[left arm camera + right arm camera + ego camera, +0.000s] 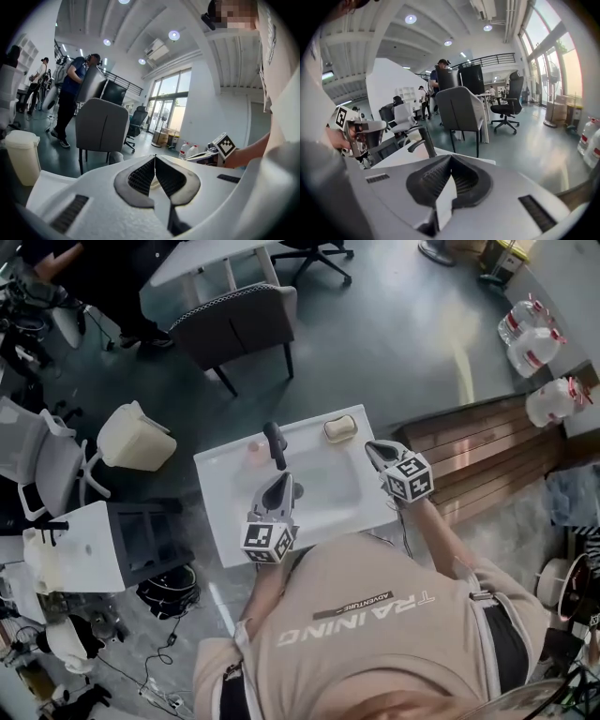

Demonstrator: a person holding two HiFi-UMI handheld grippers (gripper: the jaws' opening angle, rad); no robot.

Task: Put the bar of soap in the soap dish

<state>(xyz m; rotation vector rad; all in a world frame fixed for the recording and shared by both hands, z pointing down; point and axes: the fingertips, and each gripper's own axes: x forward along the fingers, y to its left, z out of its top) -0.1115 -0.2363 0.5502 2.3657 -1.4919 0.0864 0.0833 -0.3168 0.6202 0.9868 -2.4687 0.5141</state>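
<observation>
The cream bar of soap (339,428) lies at the far right corner of the white sink (225,521), apparently in a pale soap dish; the dish itself is hard to make out. My right gripper (372,448) hovers just right of the soap, apart from it, and its jaws are shut on nothing (451,157). Over the basin's front left, near the dark faucet (275,443), my left gripper (281,482) has its tips together and holds nothing (154,158). Neither gripper view shows the soap.
A small pink item (255,451) sits left of the faucet. Beyond the sink stands a grey chair (239,324), with a cream bin (134,437) to the left. A wooden bench (487,446) and water bottles (530,334) are on the right. People stand far off.
</observation>
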